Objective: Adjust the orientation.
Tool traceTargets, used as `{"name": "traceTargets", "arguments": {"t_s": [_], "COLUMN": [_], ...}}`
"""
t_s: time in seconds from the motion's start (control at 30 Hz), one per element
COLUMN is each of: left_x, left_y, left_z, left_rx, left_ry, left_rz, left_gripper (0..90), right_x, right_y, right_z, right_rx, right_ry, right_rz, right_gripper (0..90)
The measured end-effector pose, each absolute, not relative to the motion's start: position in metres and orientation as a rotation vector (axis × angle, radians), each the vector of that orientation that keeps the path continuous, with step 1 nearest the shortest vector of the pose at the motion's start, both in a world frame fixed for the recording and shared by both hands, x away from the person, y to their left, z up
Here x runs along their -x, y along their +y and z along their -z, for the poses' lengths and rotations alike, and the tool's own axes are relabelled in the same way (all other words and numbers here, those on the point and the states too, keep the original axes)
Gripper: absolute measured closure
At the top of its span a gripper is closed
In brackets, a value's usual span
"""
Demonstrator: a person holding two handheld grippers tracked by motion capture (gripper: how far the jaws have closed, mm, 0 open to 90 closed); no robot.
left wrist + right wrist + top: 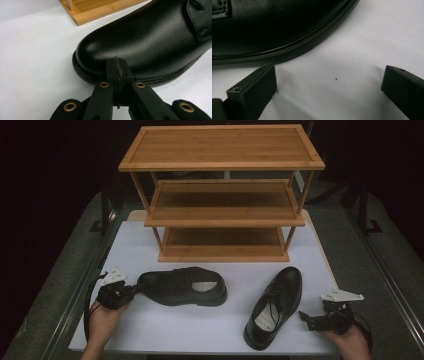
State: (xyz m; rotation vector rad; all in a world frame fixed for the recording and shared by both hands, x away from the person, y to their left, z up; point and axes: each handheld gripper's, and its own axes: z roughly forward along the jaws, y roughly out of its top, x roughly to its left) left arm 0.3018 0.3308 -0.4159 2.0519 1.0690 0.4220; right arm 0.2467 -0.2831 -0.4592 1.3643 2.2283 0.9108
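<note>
A: Which step is judged to be in hand?

B: A pair of black dress shoes is being readied for the bamboo shoe rack. The left shoe, lying on its side on the white desk in front of the rack, is being nudged at the toe by the left claw. The jaws of that claw are pressed together with nothing between them; their tip is seen touching the toe cap in the left gripper view.

A: And to the right of that shoe?

B: The right shoe is stood upright in front of the rack's right end. Just beside its heel the right claw is held with jaws spread wide, empty, one jaw close to the sole's welt.

A: What is called for next?

B: Probably a real grip: the left jaws would have to be parted and set over the shoe's rim.
</note>
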Motion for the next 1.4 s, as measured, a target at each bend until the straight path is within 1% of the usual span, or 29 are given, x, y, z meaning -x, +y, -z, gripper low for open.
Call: {"name": "traceTargets", "arguments": {"t_s": [0.83, 1.07, 1.2, 1.27, 1.3, 1.4], "left_x": [-0.357, -0.363, -0.363, -0.36, -0.357, -0.348], "left_y": [0.315, 0.313, 0.31, 0.31, 0.309, 0.304], "left_z": [0.419, 0.42, 0.418, 0.415, 0.412, 0.403], "left_rx": [-2.032, -2.019, -2.041, -2.032, -2.029, -2.035], "left_ry": [1.079, 1.077, 1.081, 1.077, 1.072, 1.059], "left_rz": [-0.429, -0.416, -0.436, -0.412, -0.407, -0.394], "left_gripper": [90.0, 90.0, 90.0, 89.9, 89.6, 79.0], "right_x": [-0.247, -0.247, -0.247, -0.247, -0.247, -0.247], "right_y": [-0.283, -0.283, -0.283, -0.283, -0.283, -0.283], "right_z": [0.459, 0.459, 0.459, 0.459, 0.459, 0.459], "right_rx": [-1.364, -1.365, -1.363, -1.362, -1.362, -1.363], "right_ry": [2.23, 2.228, 2.228, 2.229, 2.23, 2.229], "right_rz": [-0.908, -0.91, -0.91, -0.908, -0.908, -0.909], "right_gripper": [0.0, 0.0, 0.0, 0.0, 0.0, 0.0]}}
